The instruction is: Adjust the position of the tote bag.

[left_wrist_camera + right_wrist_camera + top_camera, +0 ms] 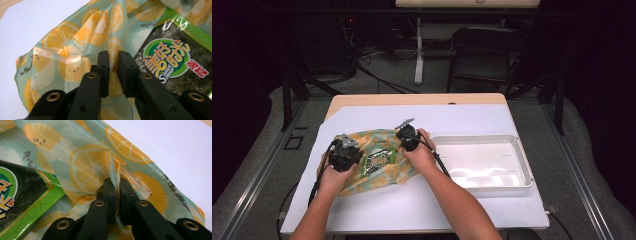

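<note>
Bag point(379, 160), printed with citrus slices, lying flat on the white sheet point(472, 200) just left of the tray point(524, 165), with a green seaweed packet point(378, 160) resting in its middle, seemingly inside or across the mouth. Pinched on both sides of that packet: left gripper point(344, 155) clenched on a raised fold of film at the bag's left part, the pleat standing up between the jaws in the left gripper view point(113, 72), packet point(172, 62) just to the side; right gripper point(408, 137) likewise clamped on a ridge of film at the bag's far right edge, the fold squeezed between the jaws point(117, 195) and the packet's corner point(27, 200) near. Held at two opposite spots most likely to stretch the mouth wide or lift the bag evenly, so the packet can slide rather than snag. Thin film gathered into pleats because flat plastic gives nothing else to bite. Tray set right of the bag, bare inside, probably the place meant for the packet once freed. Both hands low over the bag, forearms coming in from below.
</note>
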